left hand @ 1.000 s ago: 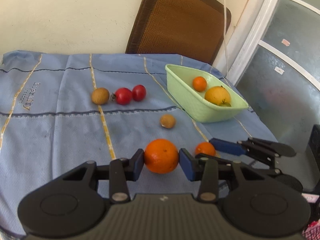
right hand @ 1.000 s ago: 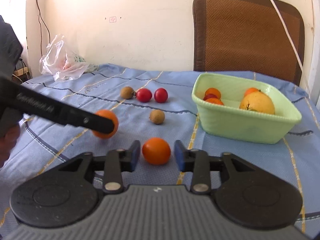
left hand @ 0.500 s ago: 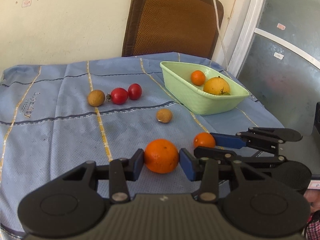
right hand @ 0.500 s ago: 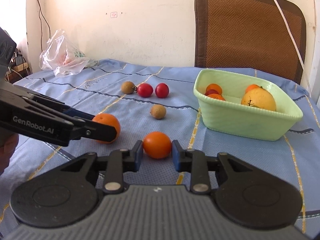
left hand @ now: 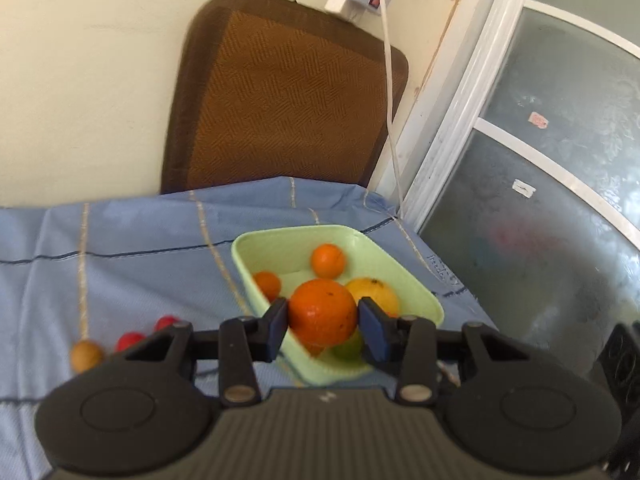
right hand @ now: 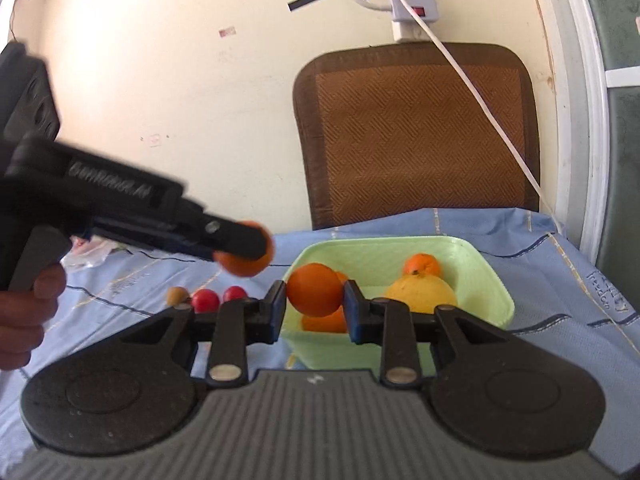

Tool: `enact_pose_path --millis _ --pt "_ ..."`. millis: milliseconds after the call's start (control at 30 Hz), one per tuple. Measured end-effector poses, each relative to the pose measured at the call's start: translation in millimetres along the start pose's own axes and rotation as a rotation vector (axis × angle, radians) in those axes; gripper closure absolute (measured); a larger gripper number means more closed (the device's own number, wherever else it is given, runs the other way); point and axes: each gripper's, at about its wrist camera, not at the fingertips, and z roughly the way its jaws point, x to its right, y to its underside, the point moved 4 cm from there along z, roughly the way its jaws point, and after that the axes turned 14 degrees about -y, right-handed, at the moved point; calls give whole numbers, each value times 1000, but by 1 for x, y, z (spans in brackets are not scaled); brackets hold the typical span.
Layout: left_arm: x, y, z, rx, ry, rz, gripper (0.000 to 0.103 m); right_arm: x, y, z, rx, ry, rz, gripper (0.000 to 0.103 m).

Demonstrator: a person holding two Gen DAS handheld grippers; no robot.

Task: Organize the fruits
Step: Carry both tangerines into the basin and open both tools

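Observation:
My left gripper [left hand: 323, 330] is shut on a large orange [left hand: 322, 312] and holds it in the air over the near edge of the light green basket [left hand: 420, 292]. My right gripper [right hand: 316, 310] is shut on a smaller orange [right hand: 315, 289], also raised at the basket's [right hand: 492, 276] near left rim. The basket holds a yellow citrus [right hand: 420, 294] and several small oranges [left hand: 328, 261]. From the right wrist view the left gripper [right hand: 244, 242] with its orange [right hand: 242, 266] hangs left of the basket.
Two red tomatoes [right hand: 206, 300] and a brown round fruit [right hand: 177, 295] lie on the blue tablecloth [left hand: 140, 276] left of the basket. A brown chair back [right hand: 416, 136] stands behind the table. A white power cable [right hand: 480, 96] hangs by the window frame at the right.
Both grippers have lifted their oranges off the tablecloth and carried them up and forward to the basket. The right gripper closed on its orange during this time.

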Motion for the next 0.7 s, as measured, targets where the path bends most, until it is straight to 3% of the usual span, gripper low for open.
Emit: enact_pose_path --millis 367,500,567,700 --pt "19 -1 69 -98 -20 16 64 9 10 14 -27 17 0 69" --pt "22 0 75 -103 -24 22 64 9 11 13 -12 14 16 68" --pt "22 0 74 -98 -26 25 63 10 11 11 -2 15 27 59" --pt "15 -8 53 -48 -20 16 63 15 10 4 44 25 54 59"
